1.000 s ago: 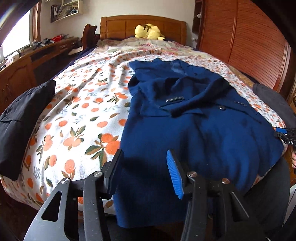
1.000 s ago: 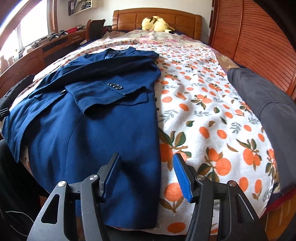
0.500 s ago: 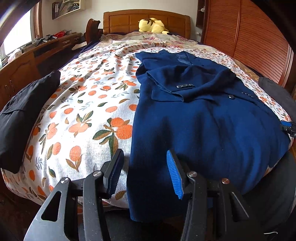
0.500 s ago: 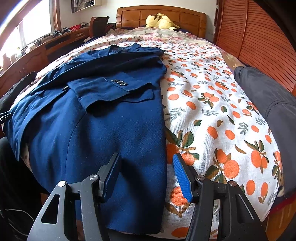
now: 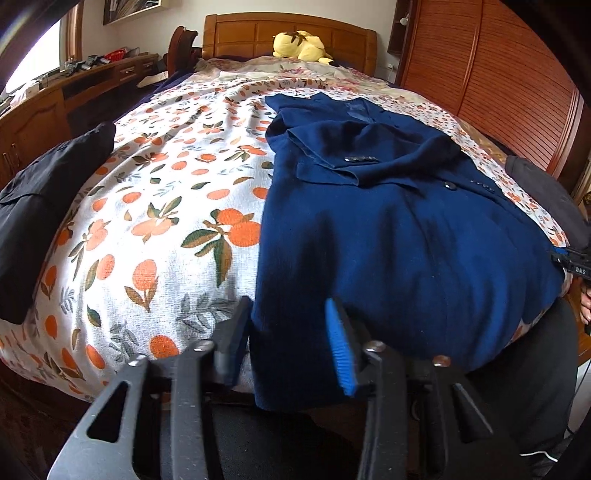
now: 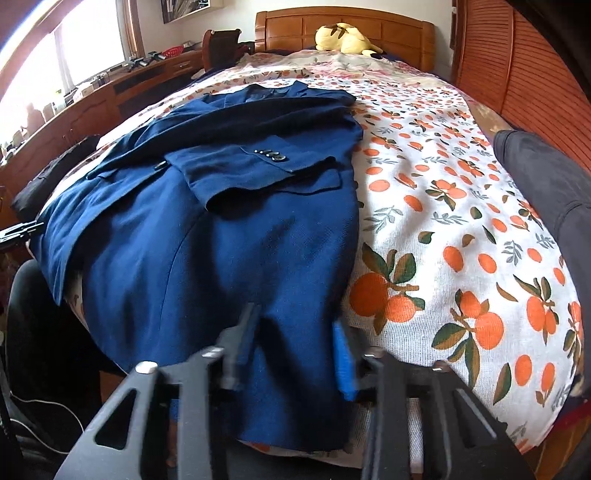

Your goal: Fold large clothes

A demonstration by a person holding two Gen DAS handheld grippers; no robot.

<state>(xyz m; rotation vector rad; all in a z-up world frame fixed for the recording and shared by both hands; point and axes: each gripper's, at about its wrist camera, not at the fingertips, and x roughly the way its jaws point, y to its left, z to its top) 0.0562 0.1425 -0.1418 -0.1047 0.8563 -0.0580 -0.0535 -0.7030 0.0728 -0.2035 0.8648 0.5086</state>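
- Now your left gripper gapes wide, empty, at the navy blazer hem, lower centre.
- Your right gripper likewise straddles the blazer's hem, gripping nothing.

Matt navy woven-cloth jacket on coarse printed cotton bedspread; glossy wooden headboard.
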